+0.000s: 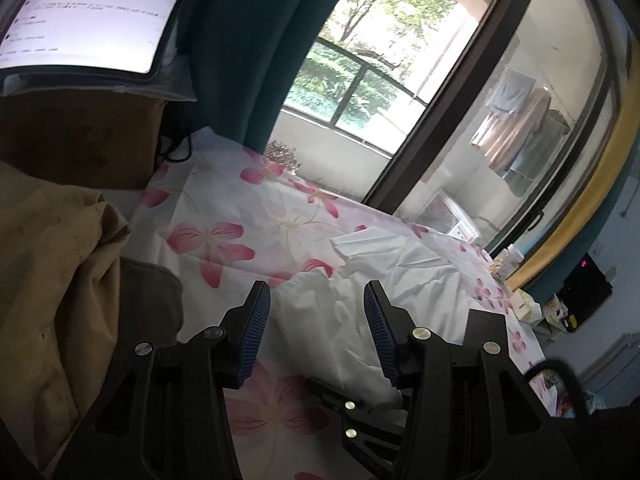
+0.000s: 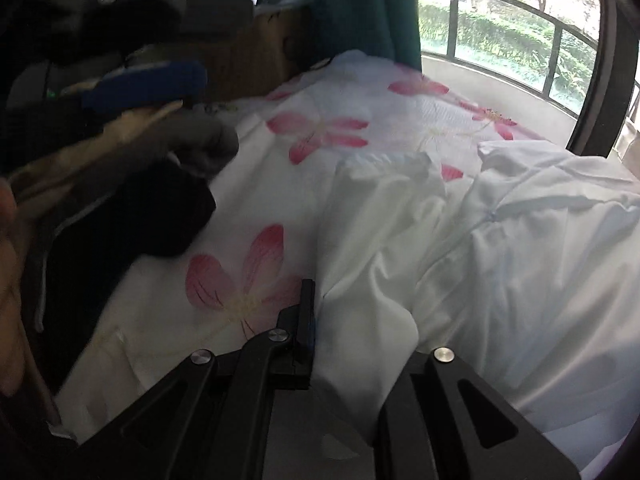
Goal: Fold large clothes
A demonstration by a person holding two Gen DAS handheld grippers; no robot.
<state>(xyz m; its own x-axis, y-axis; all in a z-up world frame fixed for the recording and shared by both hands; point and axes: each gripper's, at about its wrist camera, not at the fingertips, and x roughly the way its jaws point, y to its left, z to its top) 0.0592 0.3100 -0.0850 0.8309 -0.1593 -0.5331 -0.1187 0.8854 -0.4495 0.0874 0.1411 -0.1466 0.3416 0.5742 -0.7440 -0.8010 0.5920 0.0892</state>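
Daylight from window (image 1: 360, 60); left edges dim, blurred; fisheye warp

Floral bedsheet (image 1: 224, 216), teal curtain (image 1: 256, 40), daylit sliding window (image 1: 380, 60), glowing screen (image 1: 92, 16)

Nothing I can actually read from here. The lit tablet screen (image 1: 90, 16) in my left wrist view has a few lines of text, but they're too blurry; might be a chat or notes page, can't tell.

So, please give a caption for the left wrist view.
Open left hand-held gripper above white garment on floral sheet.
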